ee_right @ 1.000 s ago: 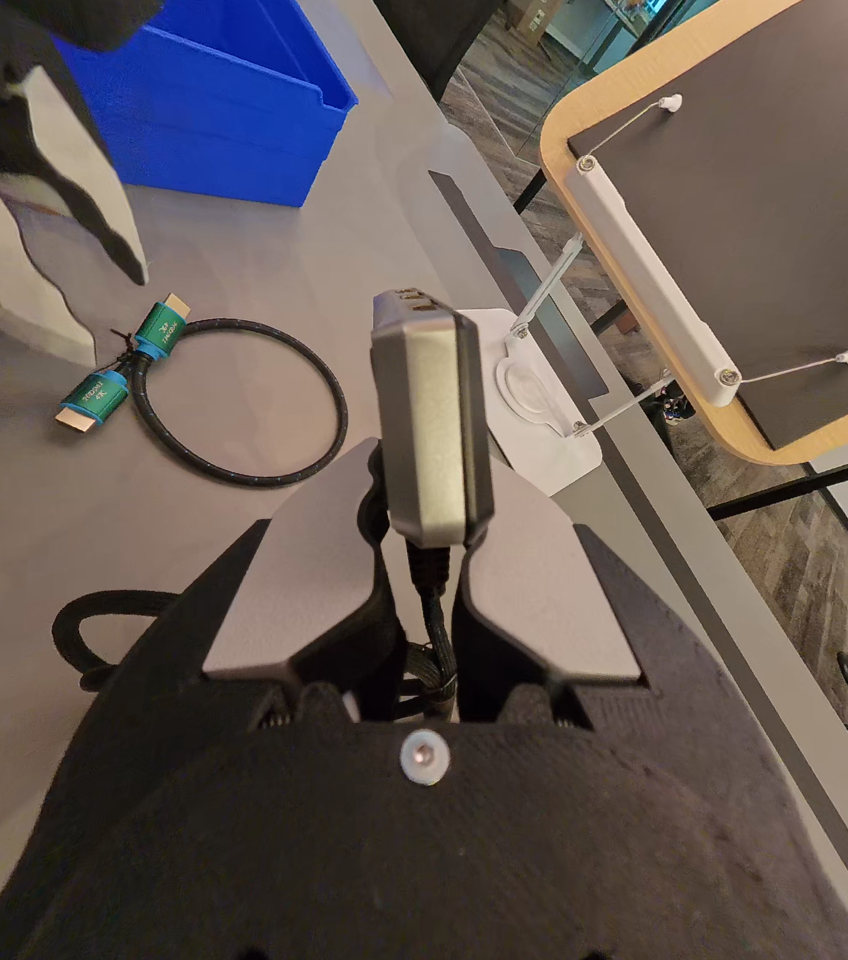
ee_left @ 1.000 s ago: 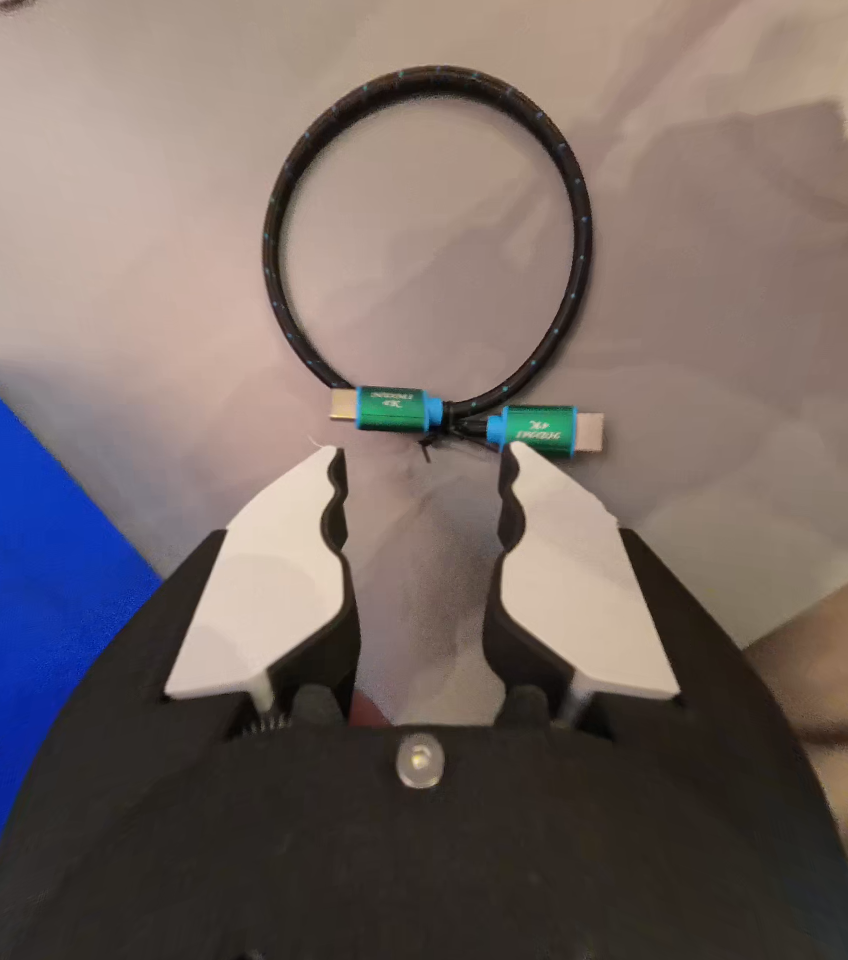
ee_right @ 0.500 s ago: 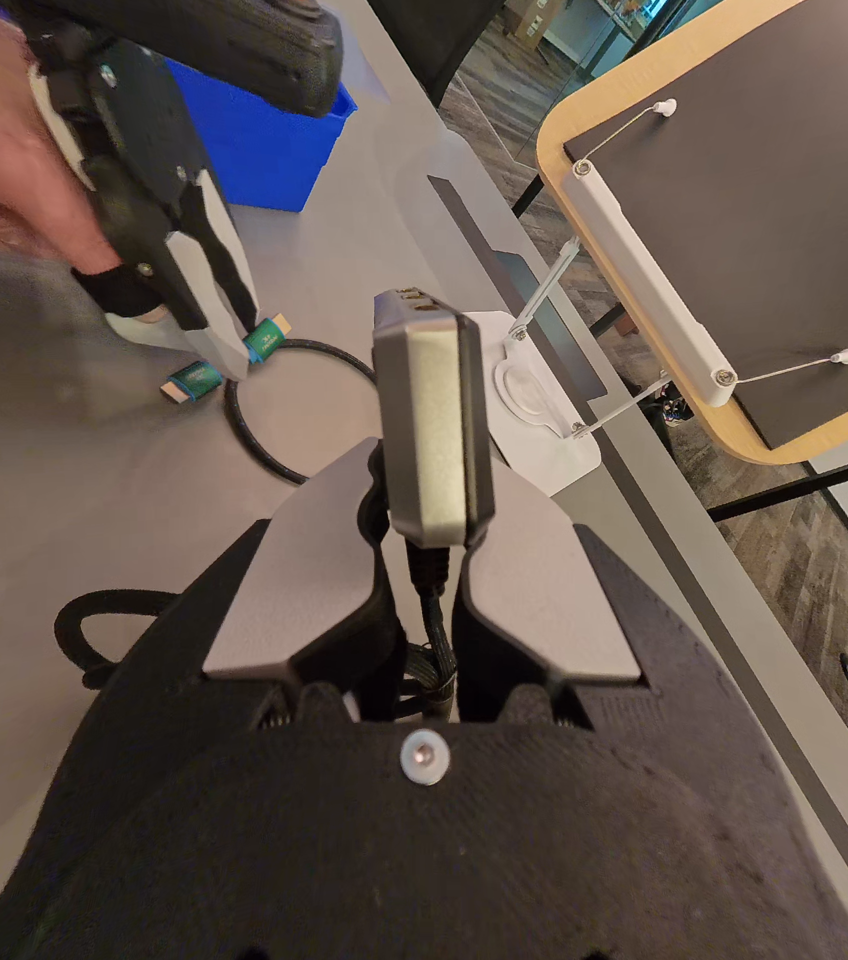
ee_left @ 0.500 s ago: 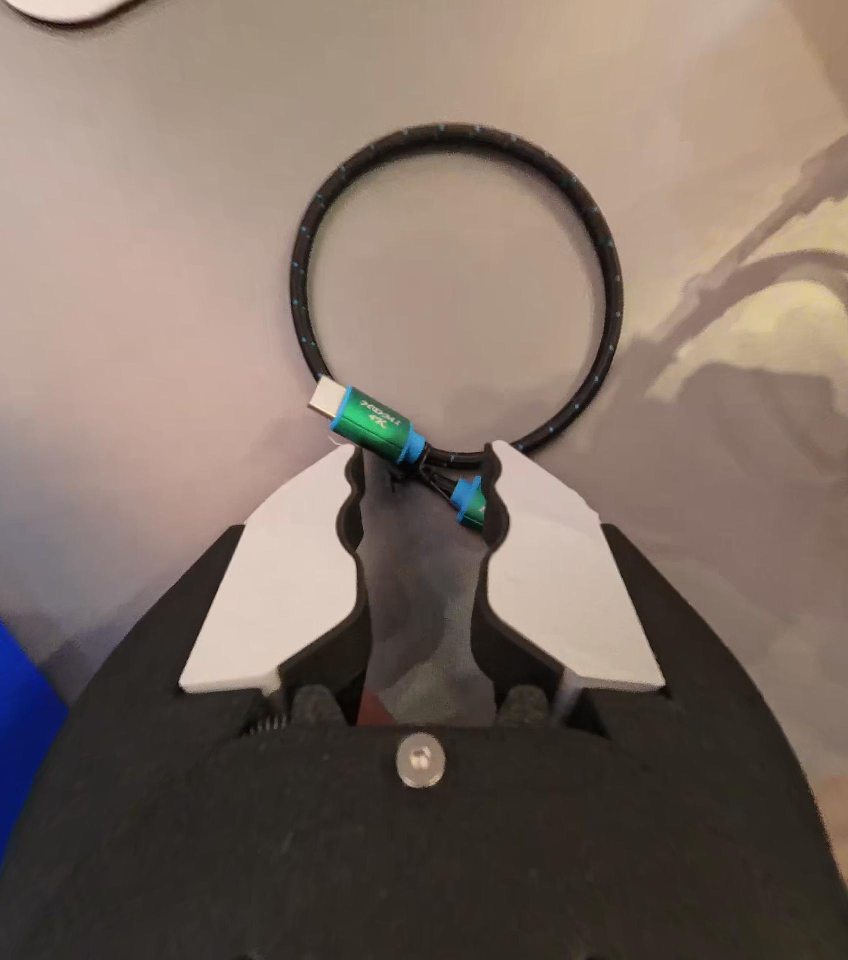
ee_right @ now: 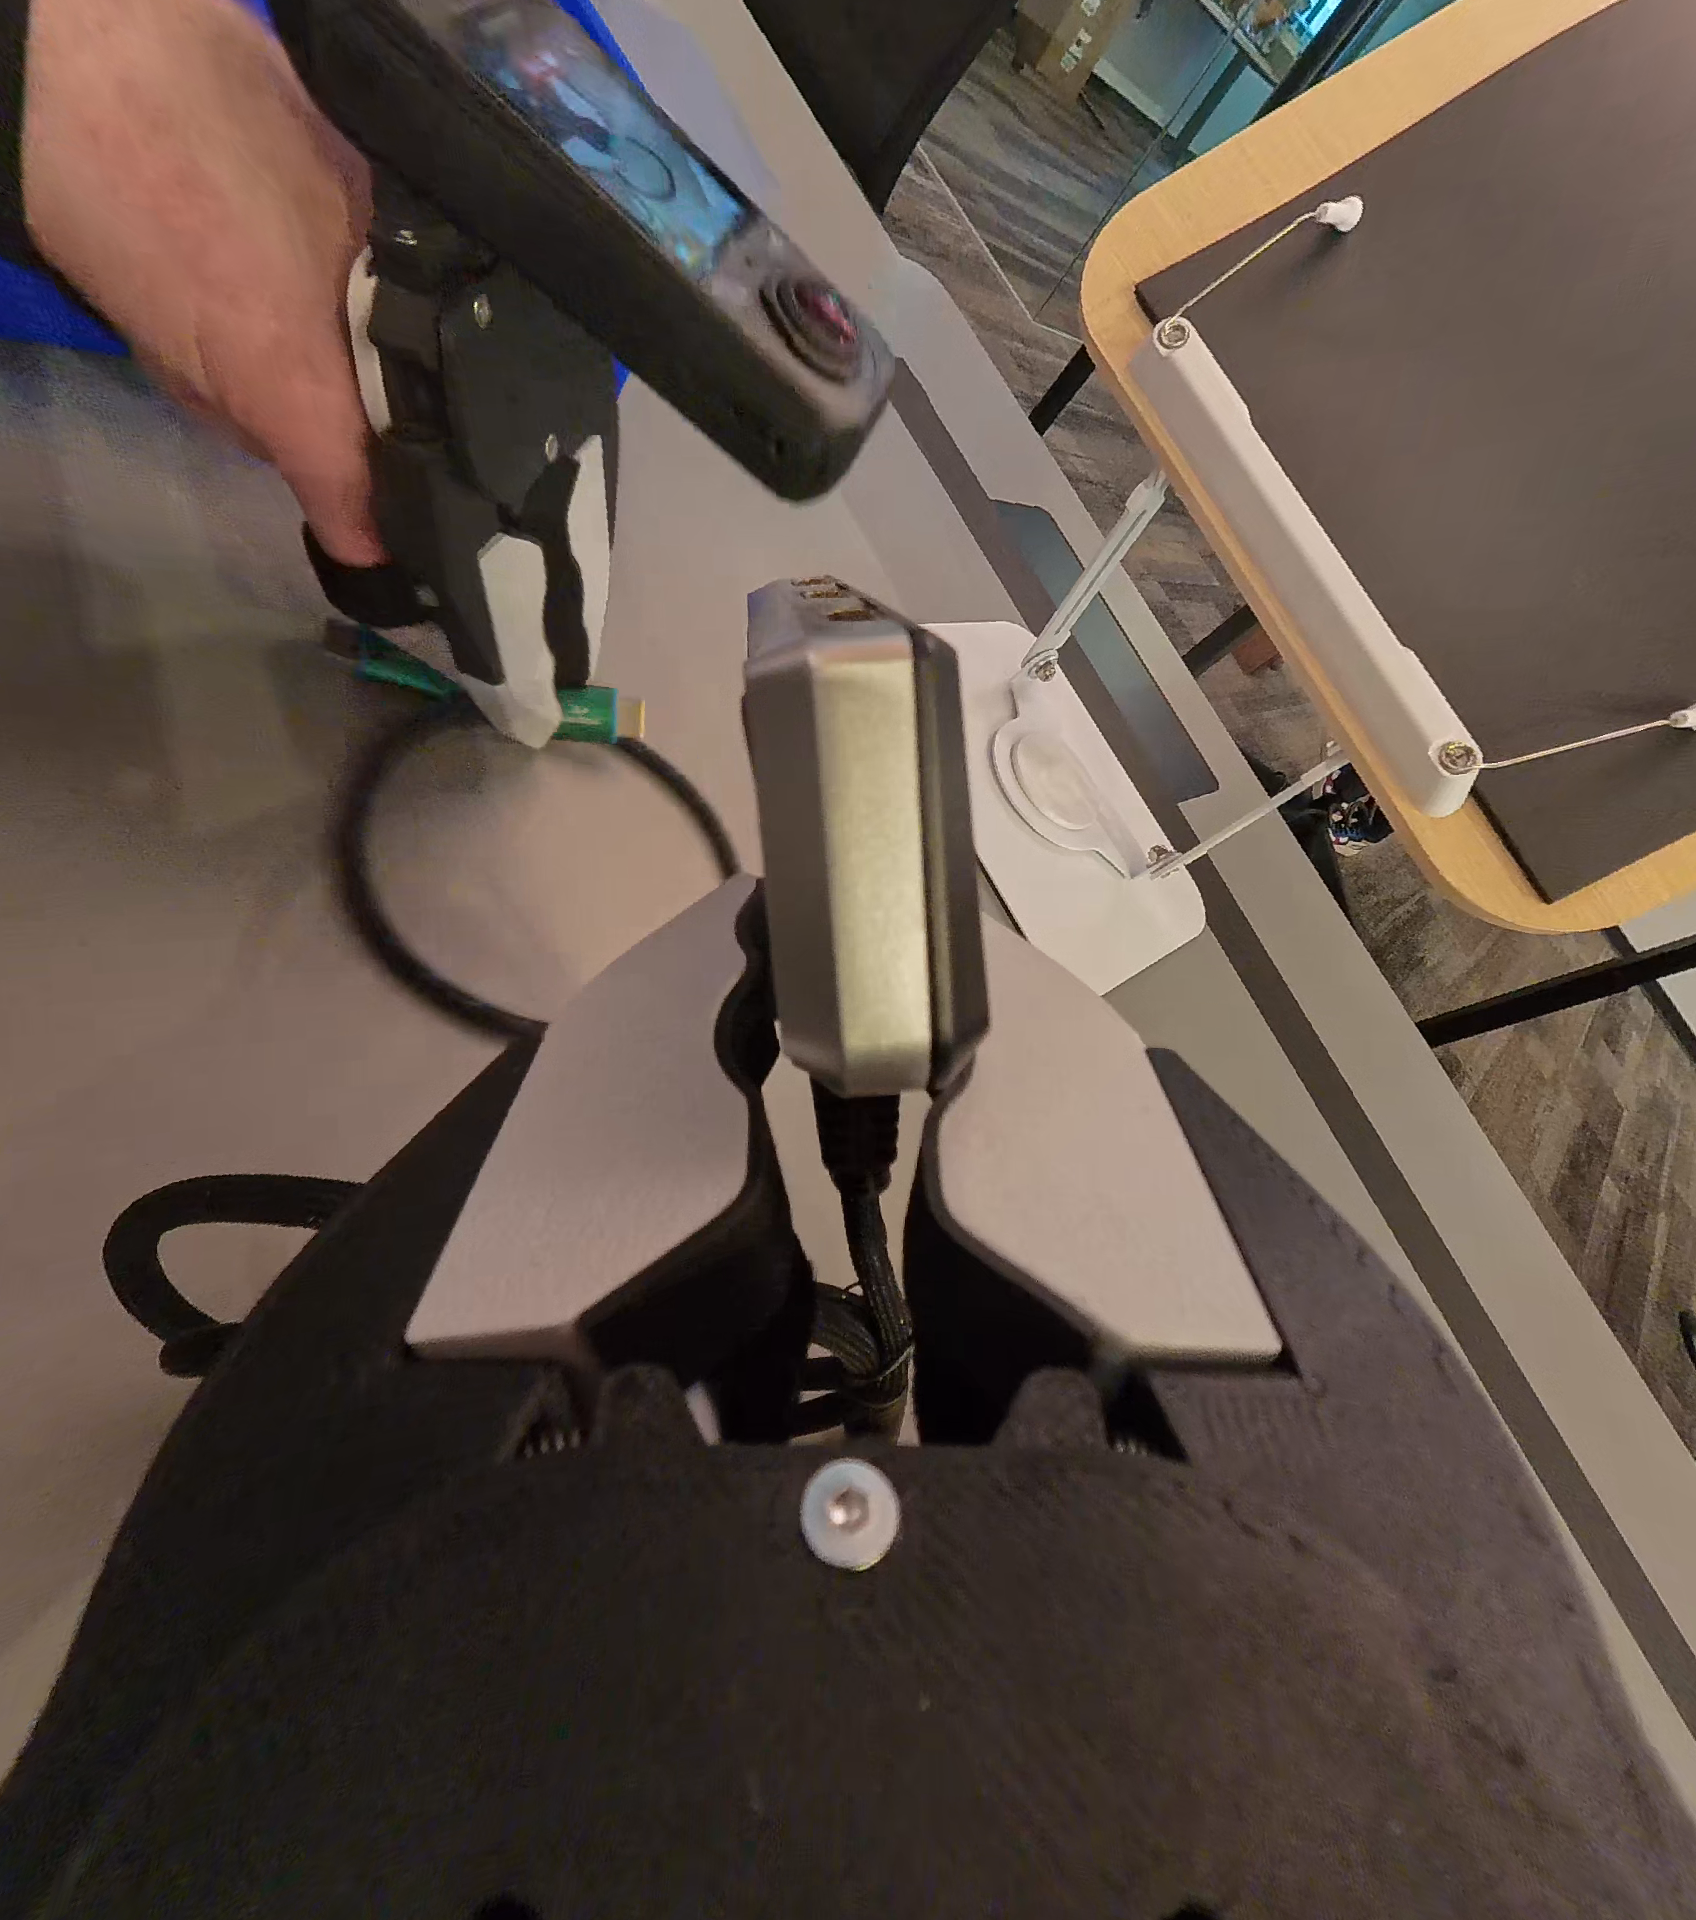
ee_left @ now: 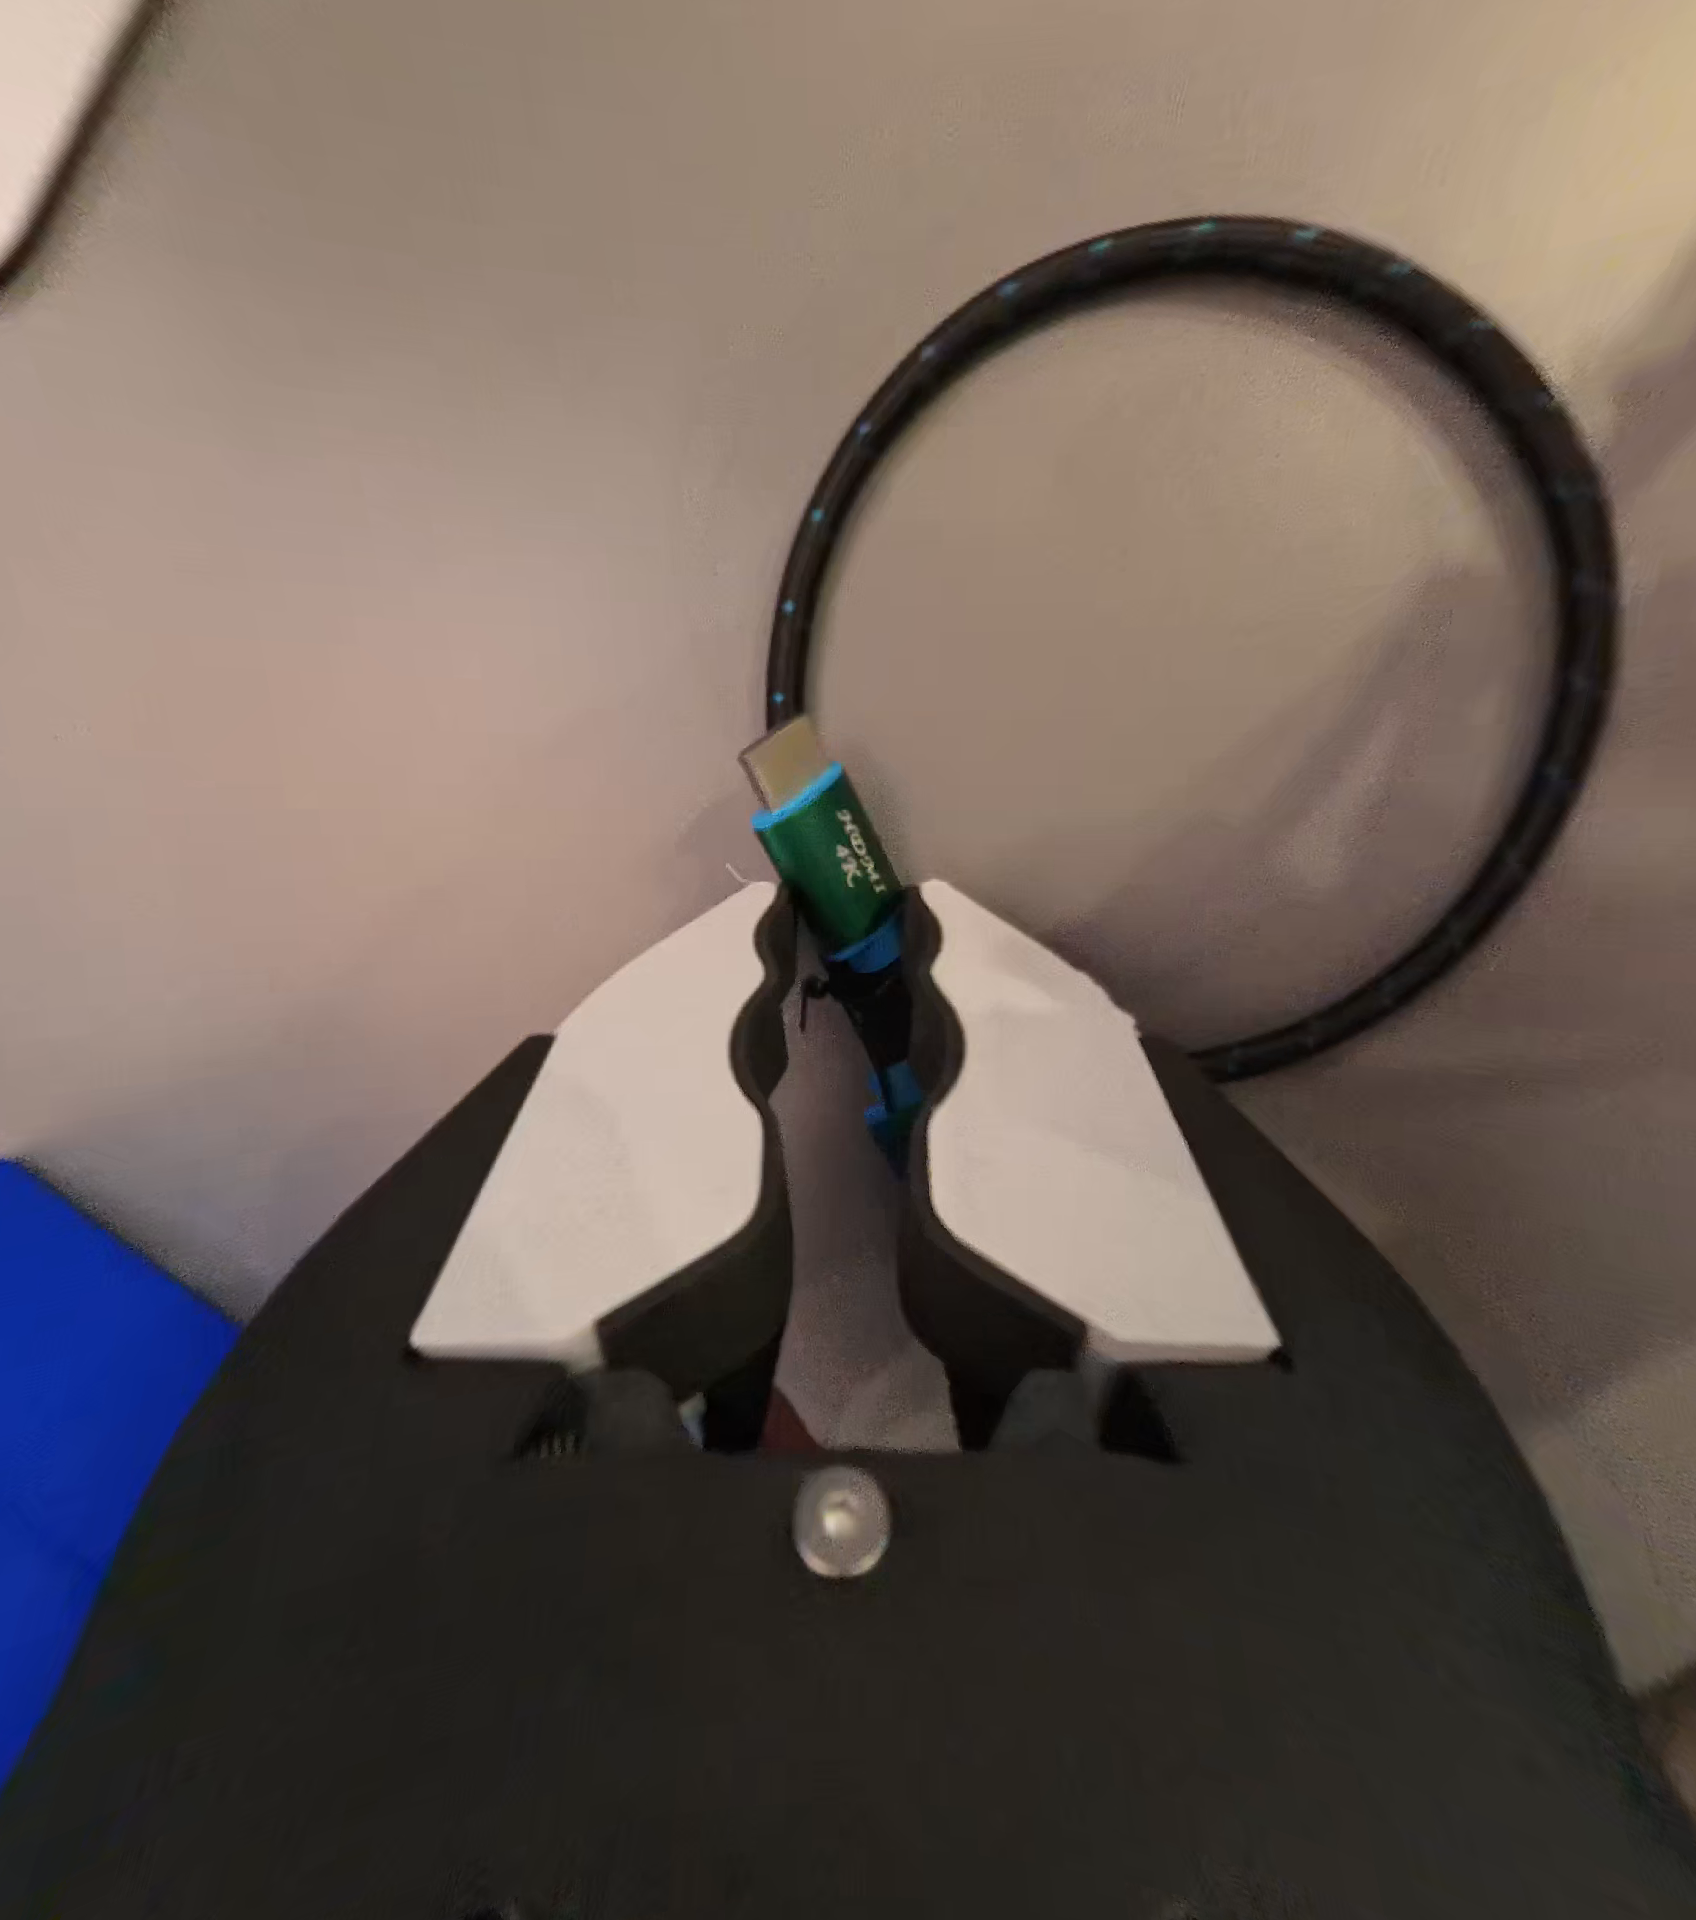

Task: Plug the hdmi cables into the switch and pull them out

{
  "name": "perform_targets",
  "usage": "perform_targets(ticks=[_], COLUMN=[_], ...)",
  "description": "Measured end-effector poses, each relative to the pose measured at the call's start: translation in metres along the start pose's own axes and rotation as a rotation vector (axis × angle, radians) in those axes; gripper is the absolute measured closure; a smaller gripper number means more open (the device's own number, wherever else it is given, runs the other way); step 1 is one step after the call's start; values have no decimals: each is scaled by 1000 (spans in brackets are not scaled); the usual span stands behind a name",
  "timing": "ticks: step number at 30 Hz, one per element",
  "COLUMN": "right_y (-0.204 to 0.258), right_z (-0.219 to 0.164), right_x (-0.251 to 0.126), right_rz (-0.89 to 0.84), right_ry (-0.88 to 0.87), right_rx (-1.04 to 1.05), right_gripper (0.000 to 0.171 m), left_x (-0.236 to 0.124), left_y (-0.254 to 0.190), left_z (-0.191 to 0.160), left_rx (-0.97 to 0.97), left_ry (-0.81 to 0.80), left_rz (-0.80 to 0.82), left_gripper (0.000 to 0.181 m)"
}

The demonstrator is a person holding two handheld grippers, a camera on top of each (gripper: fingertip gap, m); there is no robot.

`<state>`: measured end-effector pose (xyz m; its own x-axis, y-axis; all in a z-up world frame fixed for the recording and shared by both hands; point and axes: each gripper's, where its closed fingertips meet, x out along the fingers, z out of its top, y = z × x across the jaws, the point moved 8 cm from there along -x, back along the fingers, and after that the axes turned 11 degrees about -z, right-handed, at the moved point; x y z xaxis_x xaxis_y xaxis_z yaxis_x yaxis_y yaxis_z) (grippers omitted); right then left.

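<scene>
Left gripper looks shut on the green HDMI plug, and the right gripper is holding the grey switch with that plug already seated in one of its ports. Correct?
Not quite. The green HDMI plug is not seated: the right wrist view shows it apart from the grey switch, low over the table, its metal tip bare. The left gripper is shut on it, and the right gripper holds the switch.

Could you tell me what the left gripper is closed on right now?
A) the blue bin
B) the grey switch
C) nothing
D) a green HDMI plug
D: the left gripper pinches the green HDMI plug between its fingertips, while the switch sits in the right gripper.
</scene>
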<state>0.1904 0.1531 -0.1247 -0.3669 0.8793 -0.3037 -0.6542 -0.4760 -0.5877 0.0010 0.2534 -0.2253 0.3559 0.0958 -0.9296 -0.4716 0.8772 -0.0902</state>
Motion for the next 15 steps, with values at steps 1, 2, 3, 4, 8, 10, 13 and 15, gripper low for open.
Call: perform_targets(ticks=[1, 2, 3, 4, 8, 10, 13, 15], right_y=[0, 0, 0, 0, -1, 0, 0, 0], right_z=[0, 0, 0, 0, -1, -1, -1, -1], right_x=[0, -1, -1, -1, -1, 0, 0, 0], right_rz=[0, 0, 0, 1, 1, 3, 3, 1], right_ry=[0, -1, -1, -1, 0, 0, 0, 1], right_rx=[-1, -2, -2, -3, -3, -3, -3, -4], right_gripper=[148, 148, 148, 148, 148, 148, 148, 148], left_x=[-2, -3, -5, -6, -8, -8, -5, -3], left_y=[-2, -5, -5, -5, -9, -10, -11, -15], left_z=[-1, -2, -4, -4, -7, -10, -12, -15], left_rx=[95, 214, 296, 350, 434, 430, 357, 337], left_ry=[78, 146, 201, 244, 250, 213, 124, 72], left_rz=[-18, -35, -29, -22, 28, 86, 167, 227], left_gripper=[162, 162, 162, 162, 149, 148, 158, 159])
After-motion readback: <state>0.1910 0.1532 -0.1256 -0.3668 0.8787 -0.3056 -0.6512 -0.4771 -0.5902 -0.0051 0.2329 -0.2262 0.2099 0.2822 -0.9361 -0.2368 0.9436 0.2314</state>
